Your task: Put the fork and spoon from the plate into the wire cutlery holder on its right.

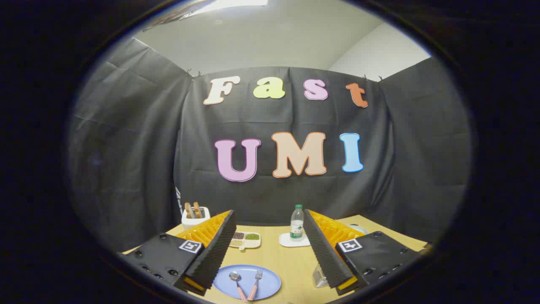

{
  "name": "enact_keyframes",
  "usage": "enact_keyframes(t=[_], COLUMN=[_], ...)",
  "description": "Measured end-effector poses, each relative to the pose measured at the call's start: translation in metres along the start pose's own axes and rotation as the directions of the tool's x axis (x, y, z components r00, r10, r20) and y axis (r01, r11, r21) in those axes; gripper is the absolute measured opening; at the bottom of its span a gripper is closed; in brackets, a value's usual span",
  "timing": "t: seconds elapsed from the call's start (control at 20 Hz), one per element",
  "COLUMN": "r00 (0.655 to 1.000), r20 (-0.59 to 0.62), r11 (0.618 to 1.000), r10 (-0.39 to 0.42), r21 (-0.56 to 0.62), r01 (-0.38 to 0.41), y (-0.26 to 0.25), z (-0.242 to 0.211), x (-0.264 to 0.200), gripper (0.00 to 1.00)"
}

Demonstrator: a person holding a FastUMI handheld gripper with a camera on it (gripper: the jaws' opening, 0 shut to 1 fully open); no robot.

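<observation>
A light wooden bench (291,261) stood inside a booth walled in black cloth. At the far left, a white toaster (195,216) held two slices of toast. Right of it and nearer lay a small white divided dish (245,240) of assorted beans. Nearest of all, between the two fingers and towards the left one, sat a blue plate (270,283) carrying a spoon (237,283) on the left and a fork (255,283) on the right, both with pink handles, lying side by side. The gripper (270,287) hovered above the bench with its jaws wide apart, holding nothing. Farther back stood a clear water bottle (297,221) with a green cap on a small white tray (287,241). The wire cutlery holder (319,277) sat right of the plate, partly hidden behind the right finger.
</observation>
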State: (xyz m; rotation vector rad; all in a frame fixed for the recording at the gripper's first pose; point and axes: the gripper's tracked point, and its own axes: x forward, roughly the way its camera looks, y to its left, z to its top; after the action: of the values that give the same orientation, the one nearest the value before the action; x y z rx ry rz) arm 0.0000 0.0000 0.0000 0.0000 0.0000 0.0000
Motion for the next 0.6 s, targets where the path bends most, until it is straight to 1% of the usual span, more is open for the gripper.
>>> enact_keyframes(t=[0.25,0.45,0.6], r00=[0.999,1.000,0.999], r20=[0.020,0.023,0.034], r11=[0.999,1.000,1.000], r10=[-0.032,0.015,0.023], r21=[-0.019,0.004,0.018], r01=[0.033,-0.015,-0.024], y=[-0.006,-0.003,-0.005], z=[0.006,0.006,0.010], x=[-0.007,-0.011,-0.013], gripper=[1.00,1.00,1.00])
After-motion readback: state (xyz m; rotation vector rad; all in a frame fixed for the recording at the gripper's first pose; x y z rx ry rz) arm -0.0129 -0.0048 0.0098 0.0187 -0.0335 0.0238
